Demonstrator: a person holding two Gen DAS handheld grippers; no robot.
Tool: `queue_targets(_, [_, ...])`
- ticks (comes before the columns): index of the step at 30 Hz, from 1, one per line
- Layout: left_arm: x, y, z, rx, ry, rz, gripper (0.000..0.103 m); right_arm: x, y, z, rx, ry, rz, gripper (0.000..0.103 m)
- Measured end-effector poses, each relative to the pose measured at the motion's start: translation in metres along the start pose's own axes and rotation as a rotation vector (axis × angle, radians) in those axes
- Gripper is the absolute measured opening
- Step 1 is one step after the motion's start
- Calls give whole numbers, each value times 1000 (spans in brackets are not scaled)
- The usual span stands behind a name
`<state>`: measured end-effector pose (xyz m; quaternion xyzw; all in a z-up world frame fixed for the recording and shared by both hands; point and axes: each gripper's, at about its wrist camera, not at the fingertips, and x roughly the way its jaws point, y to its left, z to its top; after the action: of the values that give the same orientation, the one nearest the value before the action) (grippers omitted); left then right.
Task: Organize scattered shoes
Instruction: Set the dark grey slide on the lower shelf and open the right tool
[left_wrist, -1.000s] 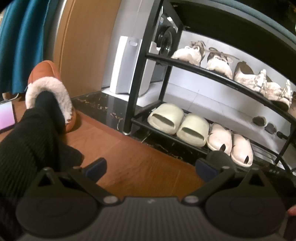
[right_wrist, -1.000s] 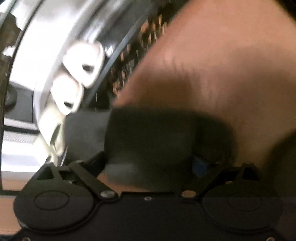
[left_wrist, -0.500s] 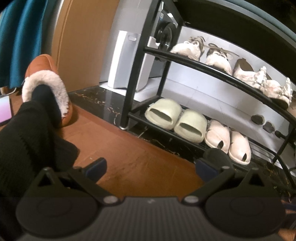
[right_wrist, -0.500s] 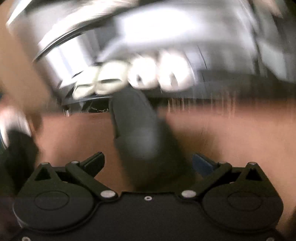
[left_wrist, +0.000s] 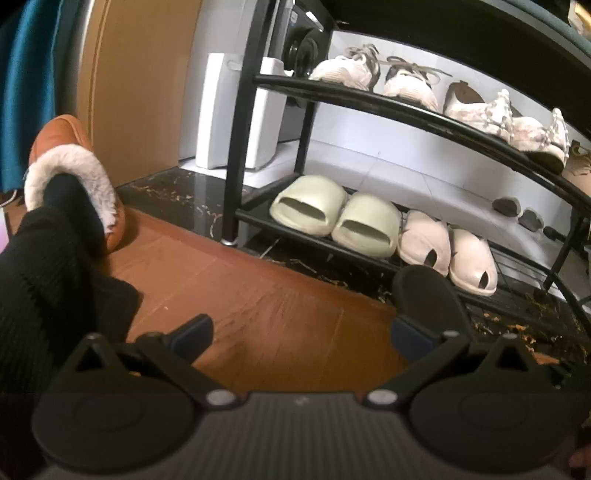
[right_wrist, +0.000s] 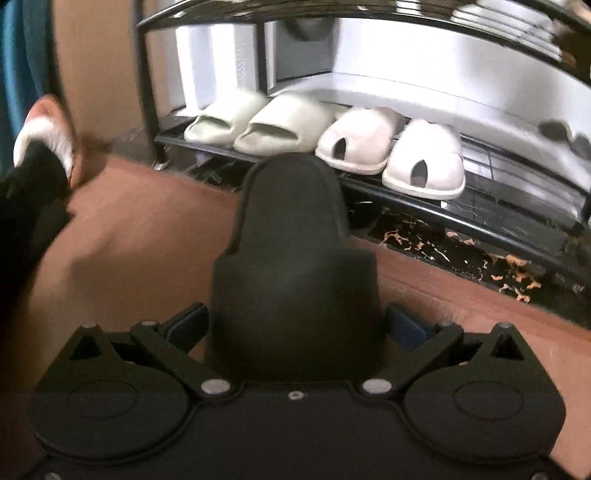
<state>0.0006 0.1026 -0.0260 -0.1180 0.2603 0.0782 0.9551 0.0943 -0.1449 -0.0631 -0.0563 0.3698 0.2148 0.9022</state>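
Black slipper (right_wrist: 295, 258) pinched in right hand-held gripper (right_wrist: 295, 325), center frame, toe toward the rack's bottom shelf (right_wrist: 480, 218). Green slides (right_wrist: 258, 122) and white slides (right_wrist: 391, 151) already shelved; space at right remains. Left hand-held gripper (left_wrist: 301, 332) spread, empty.

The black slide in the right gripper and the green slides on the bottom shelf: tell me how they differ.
The black slide is dark; the green slides are pale green.
The black slide is a single shoe clamped in the right gripper above the wood floor, while the green slides sit as a pair on the shoe rack, left of the white slides.
All are open-toed, one-piece slides.
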Motion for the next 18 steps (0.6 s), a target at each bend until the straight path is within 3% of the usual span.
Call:
queue_targets(3, [0,1,1,-2,-4,3,102,1,12,1,-124,-8,-20,103])
queue_targets(9, [-3,4,3,-16,-12,4,102,-11,32,-4,-119,-54,-44,98])
queue_targets(13, [-3,5,4,-23,-16,5,102,-46,26,-1,96,-136,6,98])
queue_targets(18, [0,2,3,-31,-4,4,102,-84,5,-7,290,-219,-9,98])
